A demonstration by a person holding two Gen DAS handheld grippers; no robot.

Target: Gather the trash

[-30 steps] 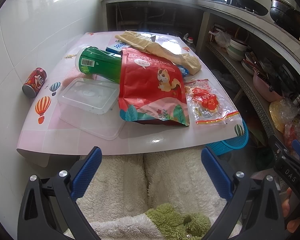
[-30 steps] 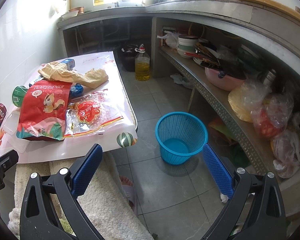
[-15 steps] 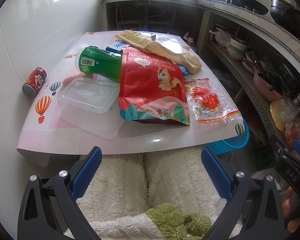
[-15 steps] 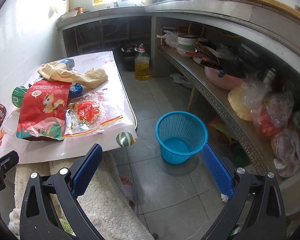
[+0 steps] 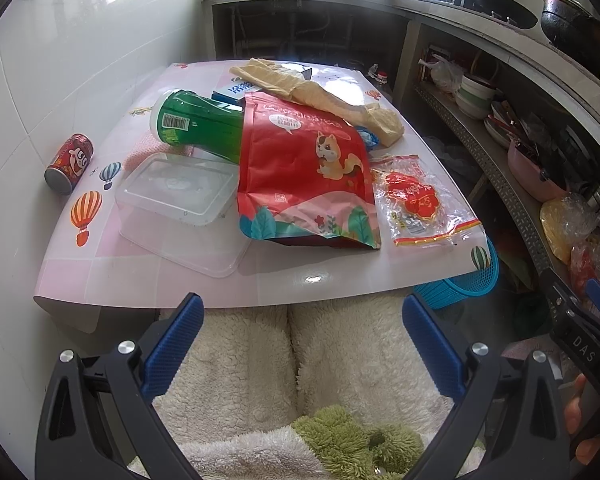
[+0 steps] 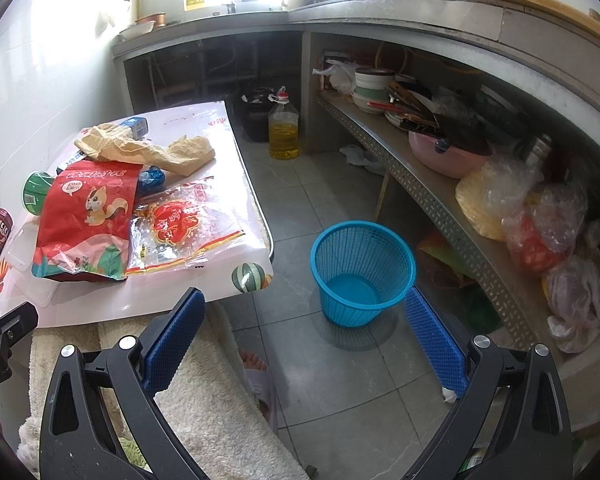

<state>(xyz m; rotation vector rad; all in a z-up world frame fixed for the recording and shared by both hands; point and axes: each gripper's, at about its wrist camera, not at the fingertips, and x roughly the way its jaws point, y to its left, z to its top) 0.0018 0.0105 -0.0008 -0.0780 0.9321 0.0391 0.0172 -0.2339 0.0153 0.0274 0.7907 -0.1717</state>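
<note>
Left wrist view shows us the red bag (image 5: 306, 172) lying lengthwise on the bench (image 5: 180, 276), mouth toward us; only the right view shows the basket's (image 6: 362, 272) interior. Both grippers' (image 5: 302, 334) (image 6: 304, 328) fingers stand apart, holding nothing.

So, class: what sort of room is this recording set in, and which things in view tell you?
Most likely a home kitchen: a wok on the concrete counter, stacked bowls on the shelf beneath, and a cooking oil bottle on the tiled floor.
</note>
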